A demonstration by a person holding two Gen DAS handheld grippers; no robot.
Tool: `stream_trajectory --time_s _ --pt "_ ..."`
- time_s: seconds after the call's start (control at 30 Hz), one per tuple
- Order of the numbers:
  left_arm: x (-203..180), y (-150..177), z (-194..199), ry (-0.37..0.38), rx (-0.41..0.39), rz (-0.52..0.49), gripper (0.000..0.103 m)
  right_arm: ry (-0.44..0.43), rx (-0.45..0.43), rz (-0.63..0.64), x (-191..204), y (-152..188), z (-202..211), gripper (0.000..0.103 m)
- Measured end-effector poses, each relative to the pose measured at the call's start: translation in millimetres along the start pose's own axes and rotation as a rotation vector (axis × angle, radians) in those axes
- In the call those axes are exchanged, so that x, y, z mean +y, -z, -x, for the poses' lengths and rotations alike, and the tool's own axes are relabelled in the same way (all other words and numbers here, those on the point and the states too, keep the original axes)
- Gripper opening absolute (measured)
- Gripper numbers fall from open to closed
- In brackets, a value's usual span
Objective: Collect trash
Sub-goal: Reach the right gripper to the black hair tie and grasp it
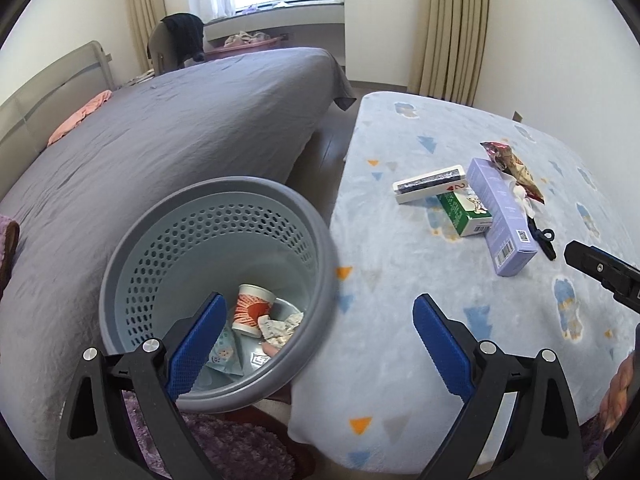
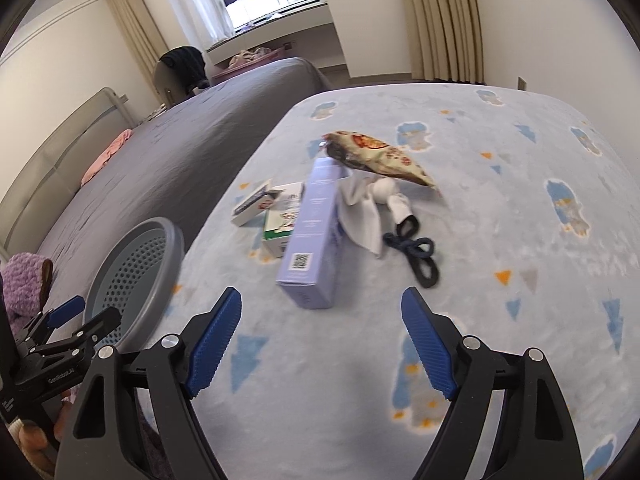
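A grey perforated waste basket (image 1: 320,236) stands beside the table and holds a paper cup (image 1: 252,308), crumpled paper and wrappers. On the blue blanket-covered table (image 2: 500,340) lie a lilac box (image 2: 316,236), a green and white carton (image 1: 464,212), a white and black box (image 1: 428,182), a snack bag (image 2: 380,156), a white tissue (image 2: 364,216) and dark hair ties (image 2: 416,252). My left gripper (image 1: 320,340) hangs open over the basket's near rim with nothing between its fingers. My right gripper (image 2: 322,340) is open above the table, just short of the lilac box, holding nothing.
A bed with a grey cover (image 1: 160,140) runs along the left, with a pink cloth (image 1: 80,116) near its headboard. A purple fluffy item (image 2: 24,284) lies low at the left. Curtains and a window stand at the back.
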State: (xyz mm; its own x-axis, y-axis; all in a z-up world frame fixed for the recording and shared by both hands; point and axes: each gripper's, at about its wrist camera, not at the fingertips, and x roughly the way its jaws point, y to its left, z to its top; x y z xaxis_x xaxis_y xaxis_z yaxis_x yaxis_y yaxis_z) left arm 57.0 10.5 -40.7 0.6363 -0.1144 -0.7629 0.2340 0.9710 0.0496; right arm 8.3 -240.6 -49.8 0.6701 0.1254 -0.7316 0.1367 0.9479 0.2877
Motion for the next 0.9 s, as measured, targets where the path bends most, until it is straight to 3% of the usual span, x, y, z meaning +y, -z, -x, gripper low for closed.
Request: stream_trajectory --time_s 0.27,0.5,0.9 --pt "-25 -13 -18 0.029 0.015 -0.021 0.093 0.059 0.009 -0.007 -31 -15 -9 0.079" --pt "-52 -21 -28 0.057 0.019 -0.046 0.093 0.137 0.051 0.082 -49 -34 -41 0.079" --pt "-81 -25 -41 0.062 0.036 -0.060 0.093 0.163 0.081 0.101 -57 -33 -78 0.078"
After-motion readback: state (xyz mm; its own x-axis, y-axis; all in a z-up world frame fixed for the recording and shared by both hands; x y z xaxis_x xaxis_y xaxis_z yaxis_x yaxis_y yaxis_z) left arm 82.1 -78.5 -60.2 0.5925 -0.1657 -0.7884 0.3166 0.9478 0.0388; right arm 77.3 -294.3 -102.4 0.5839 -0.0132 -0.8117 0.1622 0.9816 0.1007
